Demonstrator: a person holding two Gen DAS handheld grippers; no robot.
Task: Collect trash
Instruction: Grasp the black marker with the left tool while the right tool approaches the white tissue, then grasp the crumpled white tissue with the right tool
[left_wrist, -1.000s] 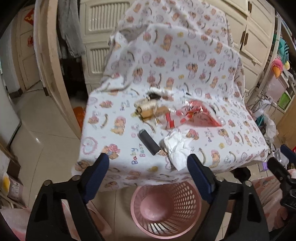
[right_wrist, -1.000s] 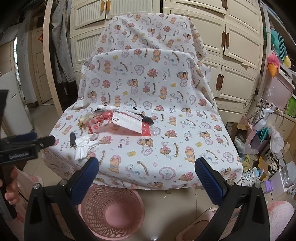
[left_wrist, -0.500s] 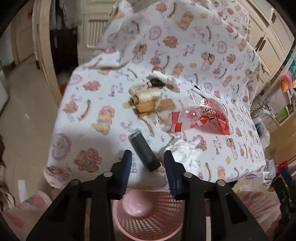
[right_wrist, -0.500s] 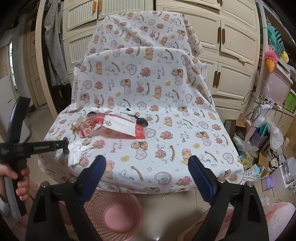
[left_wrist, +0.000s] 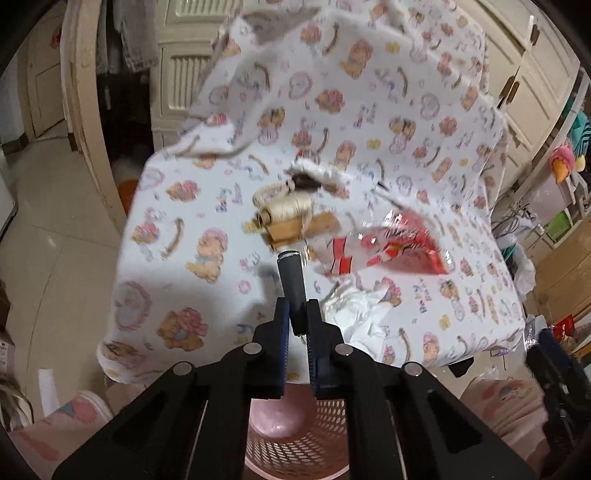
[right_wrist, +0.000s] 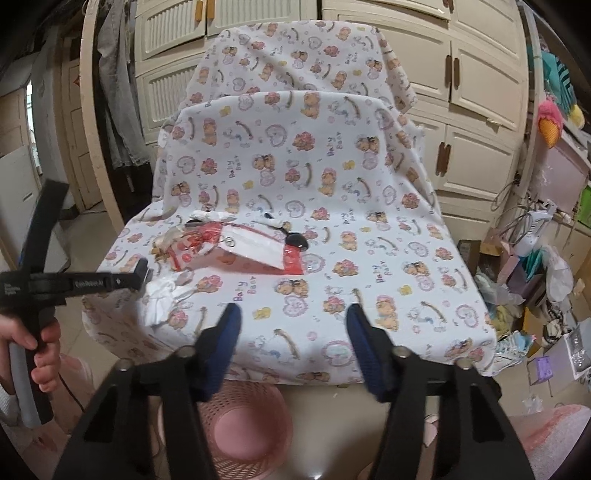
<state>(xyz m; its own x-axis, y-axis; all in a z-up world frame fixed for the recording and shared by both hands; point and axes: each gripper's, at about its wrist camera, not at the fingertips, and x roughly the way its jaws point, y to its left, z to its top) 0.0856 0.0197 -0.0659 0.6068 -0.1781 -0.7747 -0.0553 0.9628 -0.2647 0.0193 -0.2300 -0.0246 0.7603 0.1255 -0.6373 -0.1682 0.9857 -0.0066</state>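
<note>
Clamping dark cylinder (left_wrist: 291, 284): left tongs (left_wrist: 297, 317)

A: Left wrist view: we sit close over the sheet-covered seat (left_wrist: 207, 206), looking down past its front edge.
B: Right wrist view: farther back, facing it; we share the pink basket (right_wrist: 243, 417)

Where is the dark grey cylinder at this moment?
In the left wrist view the dark grey cylinder is clamped between the left gripper fingers, above the cloth's near edge, just left of the crumpled white tissue, with the pink basket below.
</note>
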